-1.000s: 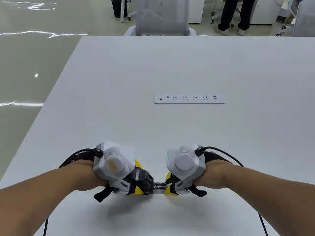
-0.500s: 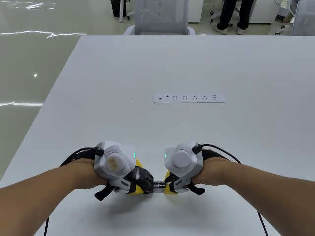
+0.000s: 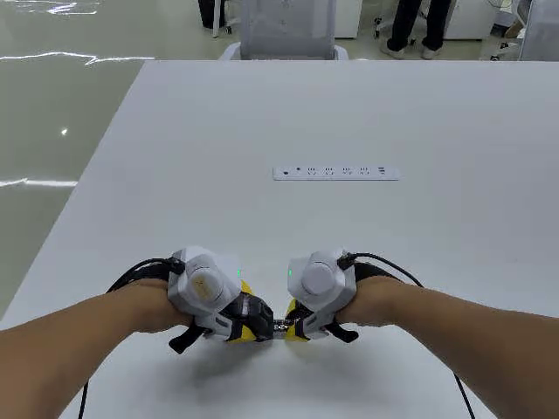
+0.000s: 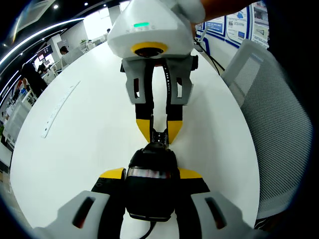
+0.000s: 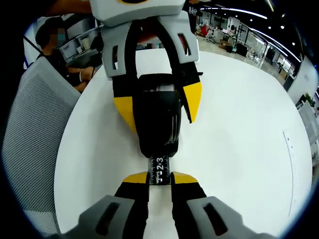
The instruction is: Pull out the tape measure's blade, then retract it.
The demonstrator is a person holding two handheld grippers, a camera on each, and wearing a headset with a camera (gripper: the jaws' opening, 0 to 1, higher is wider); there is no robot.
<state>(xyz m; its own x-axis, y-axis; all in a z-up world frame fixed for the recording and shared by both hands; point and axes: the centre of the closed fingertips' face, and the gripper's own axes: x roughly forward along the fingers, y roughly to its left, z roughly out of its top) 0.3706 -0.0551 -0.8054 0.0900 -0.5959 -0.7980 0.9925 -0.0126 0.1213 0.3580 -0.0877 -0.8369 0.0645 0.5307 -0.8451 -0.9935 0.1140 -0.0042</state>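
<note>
Left tongs (image 4: 152,174) grip case (image 5: 158,119), right tongs (image 5: 159,178) pinch blade (image 5: 159,168).

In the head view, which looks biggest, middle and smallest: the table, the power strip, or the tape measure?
1. The table, biggest by far.
2. The power strip, long and thin.
3. The tape measure, smallest as it looks. It is partly covered, though, and the strip lies farther away, so these two are less sure.
</note>
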